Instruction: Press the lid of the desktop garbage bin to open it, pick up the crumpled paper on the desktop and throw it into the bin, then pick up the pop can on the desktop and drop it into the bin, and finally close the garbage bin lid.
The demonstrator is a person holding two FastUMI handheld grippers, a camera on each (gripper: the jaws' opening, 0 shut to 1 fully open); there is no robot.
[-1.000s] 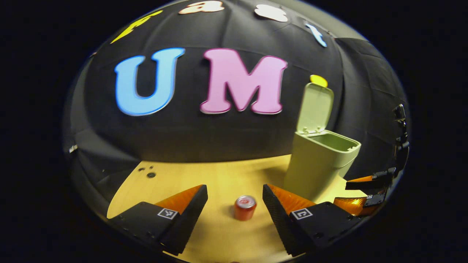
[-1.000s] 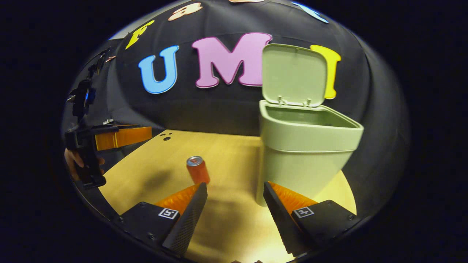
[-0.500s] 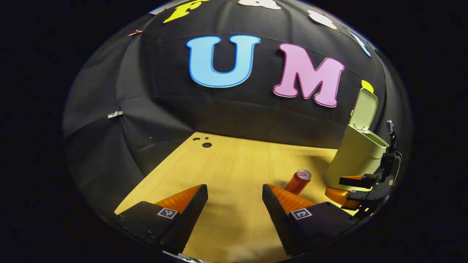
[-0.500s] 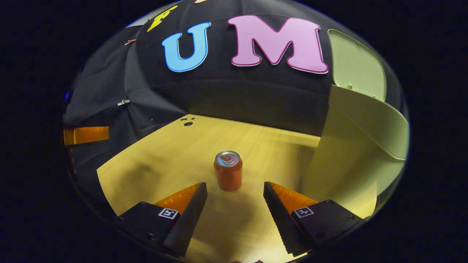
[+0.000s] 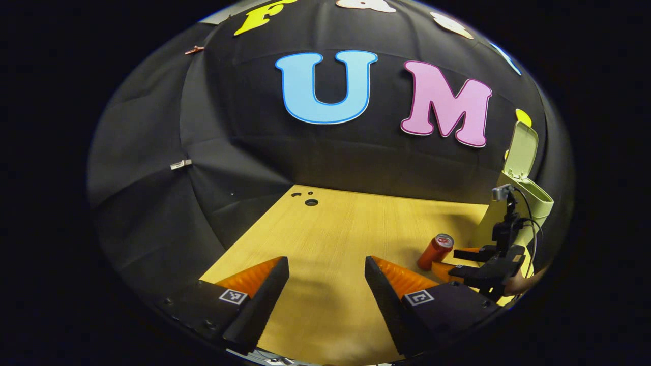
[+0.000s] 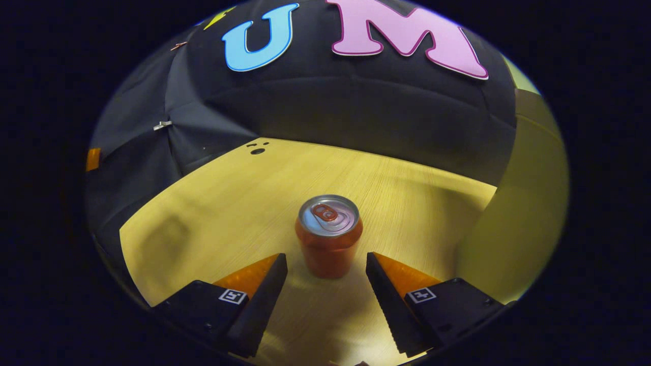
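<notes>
An orange pop can [image 6: 329,239] with a silver top stands upright on the wooden desktop [image 6: 229,203], just ahead of my right gripper [image 6: 325,267], which is open with the can between and slightly beyond its fingertips, untouched. The pale green garbage bin [image 6: 513,213] rises close on the right. In the left gripper view the can [image 5: 435,251] and the bin [image 5: 524,193], its lid [image 5: 521,152] raised, sit at far right, with the right gripper [image 5: 457,262] beside the can. My left gripper [image 5: 325,269] is open over bare desktop.
Three small round holes [image 5: 307,199] mark the desktop's far left corner. The black cloth wall closes the back and left side. A hand [image 5: 519,284] holds the right gripper at the lower right edge of the left gripper view.
My right gripper has swung left away from the bin and closed in on the can, which now looms large between its fingertips. My left gripper has turned left, sending can and bin to its right edge.
</notes>
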